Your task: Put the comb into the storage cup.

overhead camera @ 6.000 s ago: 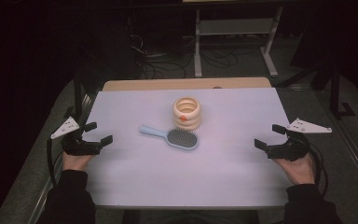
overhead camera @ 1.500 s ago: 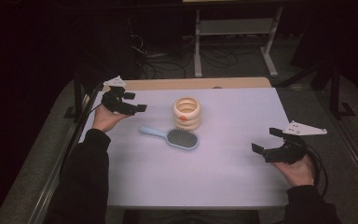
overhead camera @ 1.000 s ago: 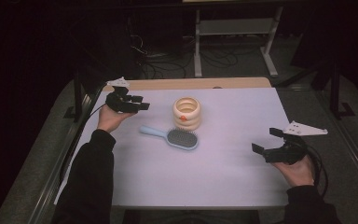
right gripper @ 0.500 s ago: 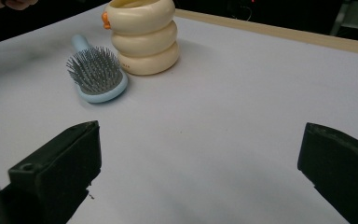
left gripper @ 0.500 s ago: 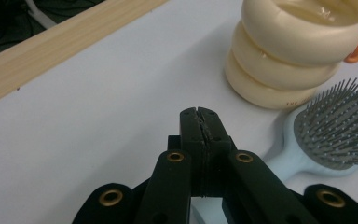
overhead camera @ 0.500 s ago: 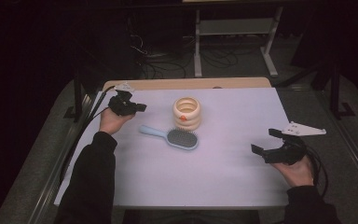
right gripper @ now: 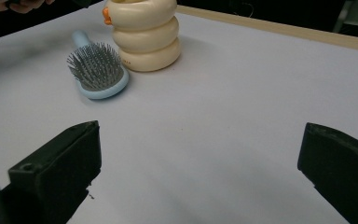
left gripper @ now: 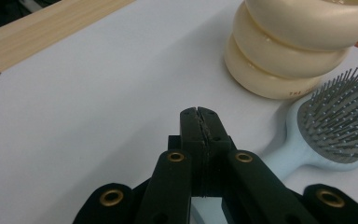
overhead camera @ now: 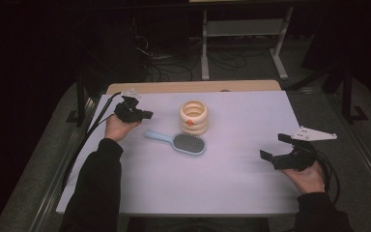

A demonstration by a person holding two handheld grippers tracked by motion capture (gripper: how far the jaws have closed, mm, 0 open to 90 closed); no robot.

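Note:
A light blue hairbrush (overhead camera: 178, 142) lies bristles up in the middle of the white table (overhead camera: 174, 188). Just behind it stands a cream holder of stacked rings (overhead camera: 194, 116) with a small orange part on its front. My left gripper (overhead camera: 146, 115) is shut with nothing in it. It hovers at the far left and points at the brush handle (left gripper: 279, 161) and the cream holder (left gripper: 298, 42), with its tips (left gripper: 198, 112) pressed together. At the near right, my right gripper (overhead camera: 273, 146) stands open and holds nothing. The brush (right gripper: 98, 74) and the holder (right gripper: 144, 32) lie well ahead of its wide jaws.
A wooden strip (overhead camera: 193, 87) runs along the table's far edge. Behind it on the dark floor are a metal stand (overhead camera: 241, 29) and loose cables (overhead camera: 174, 63). Bare white surface stretches between the brush and my right gripper (right gripper: 200, 154).
The left gripper's jaws have closed on nothing and the hand has sunk slightly towards the table. The right gripper, brush and holder have not moved.

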